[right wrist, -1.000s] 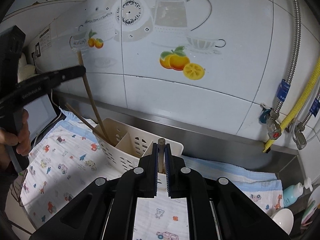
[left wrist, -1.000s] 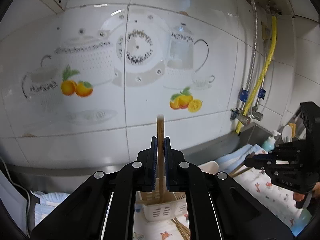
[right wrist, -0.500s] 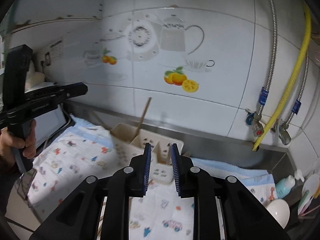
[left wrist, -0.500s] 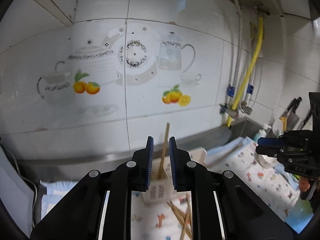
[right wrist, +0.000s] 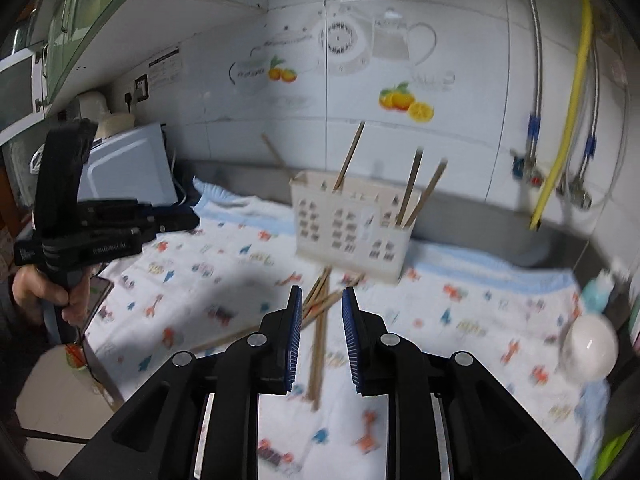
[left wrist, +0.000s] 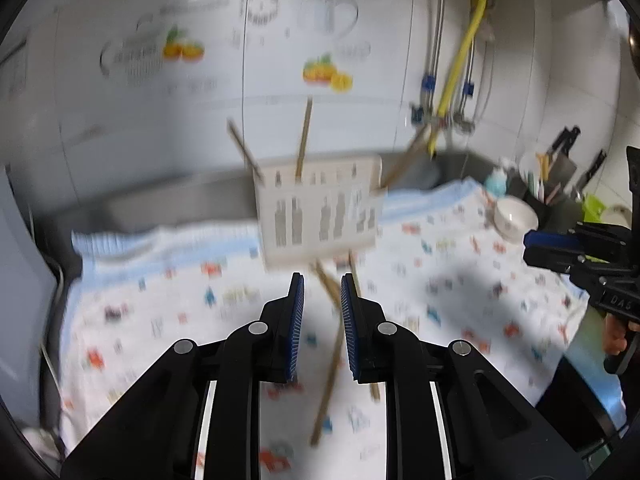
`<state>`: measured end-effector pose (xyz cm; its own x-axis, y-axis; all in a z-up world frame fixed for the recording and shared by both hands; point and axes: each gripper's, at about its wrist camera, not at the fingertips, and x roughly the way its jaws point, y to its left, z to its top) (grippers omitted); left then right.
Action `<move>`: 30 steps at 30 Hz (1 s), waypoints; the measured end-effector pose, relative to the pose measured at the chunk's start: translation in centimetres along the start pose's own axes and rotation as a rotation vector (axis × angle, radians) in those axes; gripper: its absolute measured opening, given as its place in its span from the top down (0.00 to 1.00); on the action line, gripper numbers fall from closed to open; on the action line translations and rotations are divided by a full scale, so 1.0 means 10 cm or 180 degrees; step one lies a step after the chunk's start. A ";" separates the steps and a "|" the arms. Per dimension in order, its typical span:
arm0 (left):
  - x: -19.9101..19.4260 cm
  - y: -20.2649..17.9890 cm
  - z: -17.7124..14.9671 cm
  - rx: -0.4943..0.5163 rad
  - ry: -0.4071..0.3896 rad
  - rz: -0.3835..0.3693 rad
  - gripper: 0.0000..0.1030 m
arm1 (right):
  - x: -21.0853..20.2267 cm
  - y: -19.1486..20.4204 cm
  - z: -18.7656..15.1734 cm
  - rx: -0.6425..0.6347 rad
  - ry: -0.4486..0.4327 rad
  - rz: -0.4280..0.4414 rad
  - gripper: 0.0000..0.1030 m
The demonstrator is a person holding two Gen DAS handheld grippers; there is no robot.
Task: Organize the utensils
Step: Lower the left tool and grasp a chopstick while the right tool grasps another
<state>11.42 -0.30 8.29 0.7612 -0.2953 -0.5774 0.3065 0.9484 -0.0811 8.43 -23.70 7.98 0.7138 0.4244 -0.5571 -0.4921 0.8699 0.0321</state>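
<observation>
A white slotted utensil basket (left wrist: 316, 216) (right wrist: 348, 232) stands on the patterned cloth by the tiled wall. Several wooden chopsticks (left wrist: 303, 140) (right wrist: 412, 184) lean out of it. More loose chopsticks (left wrist: 330, 368) (right wrist: 318, 360) lie crossed on the cloth in front of the basket. My left gripper (left wrist: 322, 280) hovers above them; its jaws are opening and nothing is pressed between them. It also shows at the left of the right wrist view as the left gripper (right wrist: 188, 218), held by a hand (right wrist: 44, 292). My right gripper (right wrist: 319, 290) (left wrist: 536, 244) is open and holds nothing.
A white bowl (right wrist: 590, 344) (left wrist: 514, 216) sits on the cloth at the right, near a blue bottle (left wrist: 496, 182) and a rack of knives (left wrist: 560, 160). A white appliance (right wrist: 124, 168) stands at the left. A yellow hose (right wrist: 568, 112) and pipes run down the wall.
Both grippers were shut on a chopstick over the basket, then let go and opened. They have drawn back and sunk, so the loose chopsticks on the cloth now show.
</observation>
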 end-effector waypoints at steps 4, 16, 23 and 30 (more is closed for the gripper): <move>0.14 0.06 -0.44 -0.0091 0.0258 -0.0034 0.80 | 0.13 0.07 -0.32 0.0154 0.0090 0.0008 0.80; 0.57 0.12 -1.13 -0.0150 0.0751 -0.0017 0.68 | 0.64 0.33 -0.82 0.0501 0.0388 0.0179 0.80; 0.65 0.21 -1.20 -0.0145 0.0801 -0.0066 0.68 | 1.02 0.50 -0.80 0.0821 0.0518 0.0333 0.80; 0.61 0.43 -1.17 -0.0260 0.0709 -0.0071 0.68 | 1.29 0.58 -0.79 0.1021 0.0618 0.0196 0.80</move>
<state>10.64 3.37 -5.08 0.6071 -0.2922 -0.7390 0.2677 0.9508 -0.1560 10.84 -15.11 -5.58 0.5648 0.4496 -0.6920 -0.3281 0.8918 0.3116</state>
